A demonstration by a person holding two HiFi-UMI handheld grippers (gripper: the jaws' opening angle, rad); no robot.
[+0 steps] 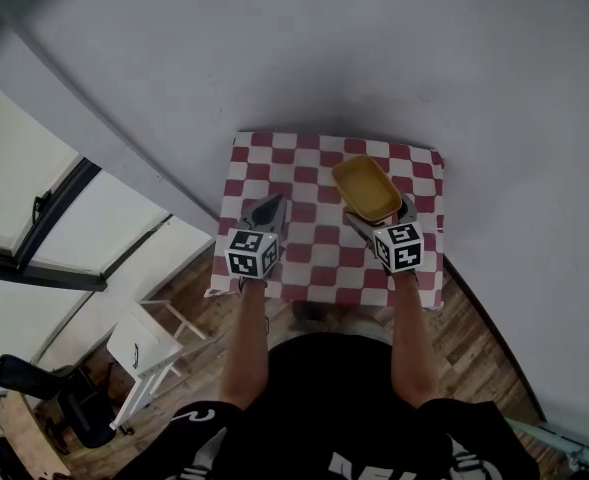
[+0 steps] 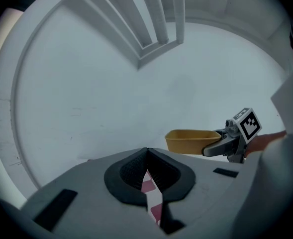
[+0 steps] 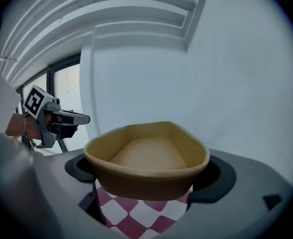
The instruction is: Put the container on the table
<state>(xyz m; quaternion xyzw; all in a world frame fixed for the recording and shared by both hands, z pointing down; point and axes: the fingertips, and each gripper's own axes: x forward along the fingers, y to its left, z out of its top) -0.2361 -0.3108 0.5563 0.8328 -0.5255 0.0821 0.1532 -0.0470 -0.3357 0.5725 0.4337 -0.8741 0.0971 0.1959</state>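
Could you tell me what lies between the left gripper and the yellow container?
Nothing: the head view shows only bare checkered cloth between the left gripper and the container.

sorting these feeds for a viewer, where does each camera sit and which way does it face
Head view: on the head, steeply down at the checked table; forearms, left gripper, right gripper show.
Left gripper view: on the left gripper, along its shut jaws toward the wall; right gripper at right.
Right gripper view: on the right gripper, along jaws clamped on the yellow container; left gripper at left.
Shared: all show the container.
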